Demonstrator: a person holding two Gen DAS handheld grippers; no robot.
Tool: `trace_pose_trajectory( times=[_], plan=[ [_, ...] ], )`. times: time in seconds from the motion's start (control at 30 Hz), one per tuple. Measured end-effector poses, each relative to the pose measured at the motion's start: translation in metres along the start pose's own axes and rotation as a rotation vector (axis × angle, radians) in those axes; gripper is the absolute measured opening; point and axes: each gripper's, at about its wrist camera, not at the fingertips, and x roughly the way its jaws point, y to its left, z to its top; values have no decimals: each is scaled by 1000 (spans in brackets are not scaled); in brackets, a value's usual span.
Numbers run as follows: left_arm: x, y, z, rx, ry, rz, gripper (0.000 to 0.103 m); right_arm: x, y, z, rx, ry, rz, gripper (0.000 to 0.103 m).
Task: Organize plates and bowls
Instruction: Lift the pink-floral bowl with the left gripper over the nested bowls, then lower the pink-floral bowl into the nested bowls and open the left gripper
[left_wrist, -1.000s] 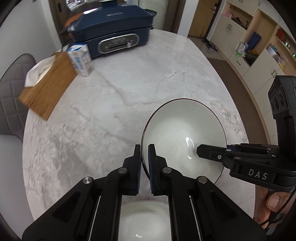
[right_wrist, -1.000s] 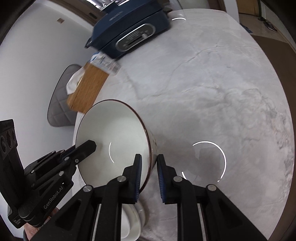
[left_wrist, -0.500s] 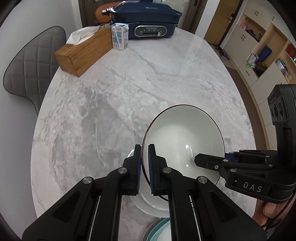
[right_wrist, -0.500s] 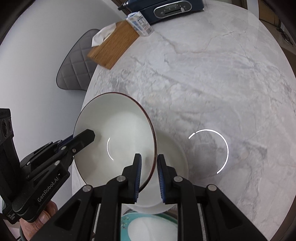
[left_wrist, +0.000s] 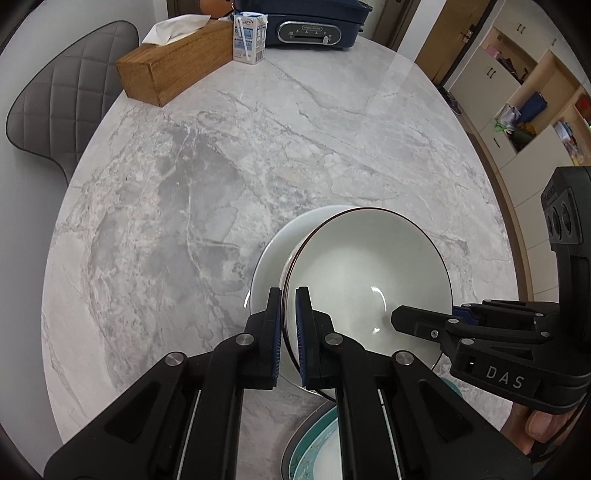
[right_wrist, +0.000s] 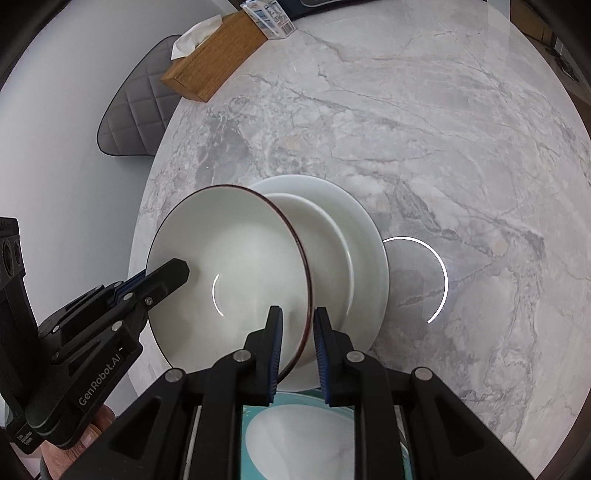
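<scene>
While both grippers pinch it, the bowl tilts.

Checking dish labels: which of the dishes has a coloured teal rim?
The plate nearest the camera, below the gripper fingers. The held bowl has a thin dark rim line; the plate under it is plain white.

A white bowl with a dark rim hangs tilted above a white plate on the worktop; a teal-rimmed plate lies just nearer the camera.
</scene>
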Motion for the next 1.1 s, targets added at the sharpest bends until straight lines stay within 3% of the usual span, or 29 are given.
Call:
trace_pose_trajectory(
  times=[0.57,0.7,0.93,1.1],
  plan=[
    [18,-3,-2,7,4,24,6,6,-2,1,-25,-9,-53,19],
    [23,-1,-2,-7,23,19,7,6,0,4,-26,-2,-61,23],
    [29,1,-3,-21,45,11,11,2,4,5,-29,3,-60,41],
    [32,2,-6,-33,54,15,12,0,6,8,-29,10,-75,44]
  ],
)
